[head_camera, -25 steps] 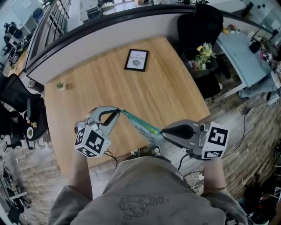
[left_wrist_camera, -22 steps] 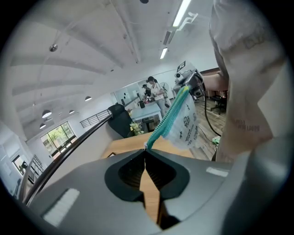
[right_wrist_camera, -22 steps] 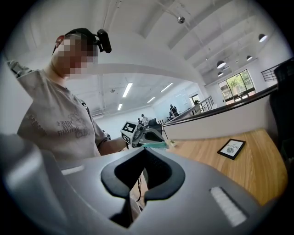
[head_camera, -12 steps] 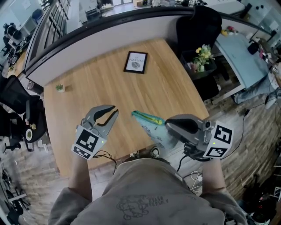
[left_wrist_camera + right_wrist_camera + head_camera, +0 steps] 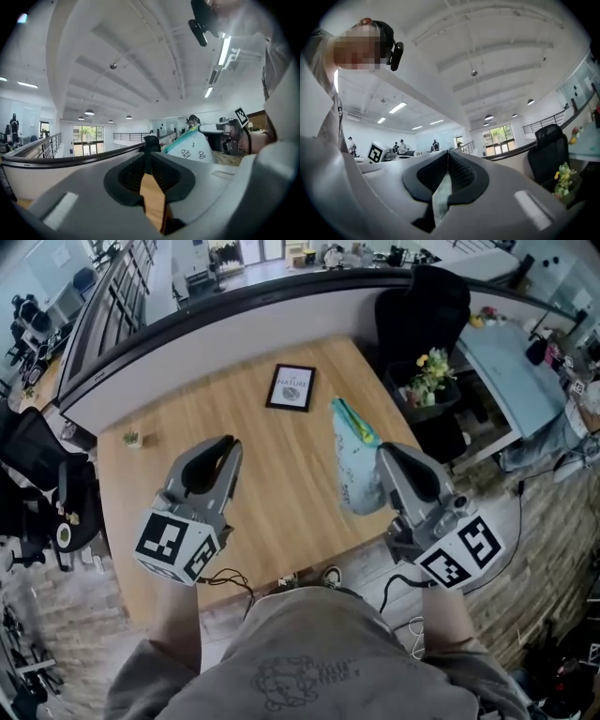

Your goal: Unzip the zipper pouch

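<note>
The right hand-held gripper (image 5: pixel 384 454) is clamped on the zipper pouch (image 5: pixel 354 465); in the right gripper view a pale strip of its fabric is seen pinched between the pads. The pouch, pale blue with a teal zipper edge, is held up over the right part of the wooden worktop (image 5: pixel 272 474). The left hand-held gripper (image 5: pixel 228 442) is held apart from the pouch, to its left. Its jaws are closing to a narrow slit, with nothing caught between them. Farther out, a framed picture (image 5: pixel 292 387) is laid flat and a small potted plant (image 5: pixel 132 439) is set near the left edge.
</note>
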Motion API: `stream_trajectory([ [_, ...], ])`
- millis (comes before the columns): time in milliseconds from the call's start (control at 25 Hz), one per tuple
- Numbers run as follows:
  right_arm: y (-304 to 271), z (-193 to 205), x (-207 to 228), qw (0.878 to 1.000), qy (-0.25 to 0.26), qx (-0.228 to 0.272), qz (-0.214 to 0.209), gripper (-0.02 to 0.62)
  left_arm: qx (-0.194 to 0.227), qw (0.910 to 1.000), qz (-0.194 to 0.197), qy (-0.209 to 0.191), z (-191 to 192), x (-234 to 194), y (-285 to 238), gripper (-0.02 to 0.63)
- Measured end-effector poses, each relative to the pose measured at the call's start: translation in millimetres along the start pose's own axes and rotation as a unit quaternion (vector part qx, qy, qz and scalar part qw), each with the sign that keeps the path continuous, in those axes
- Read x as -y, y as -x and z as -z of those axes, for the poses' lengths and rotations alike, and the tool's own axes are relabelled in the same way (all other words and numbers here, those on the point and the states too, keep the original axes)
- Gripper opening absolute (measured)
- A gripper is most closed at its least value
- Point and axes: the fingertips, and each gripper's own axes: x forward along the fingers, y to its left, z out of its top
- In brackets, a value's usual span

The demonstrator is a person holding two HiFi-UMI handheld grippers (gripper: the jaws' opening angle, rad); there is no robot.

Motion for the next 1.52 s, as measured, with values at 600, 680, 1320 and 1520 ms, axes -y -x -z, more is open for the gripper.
stream_trajectory([
  [600, 8, -44, 11, 0.988, 0.096, 0.055, 0.108, 0.012, 0.016, 0.9946, -0.092, -0.044, -24, -6, 2, 0.02],
  [680, 11, -35, 14, 0.988, 0.092, 0.045, 0.113, 0.012, 0.008, 0.9949, -0.093, -0.04, -15, -4, 3, 0.02],
  [1320, 31, 51, 17, 0.989, 0.056, -0.062, 0.12, 0.012, -0.045, 0.9953, -0.085, -0.014, 38, 13, 11, 0.0],
  [1520, 30, 53, 16, 0.989, 0.056, -0.069, 0.118, 0.012, -0.05, 0.9951, -0.084, -0.012, 40, 13, 12, 0.0],
])
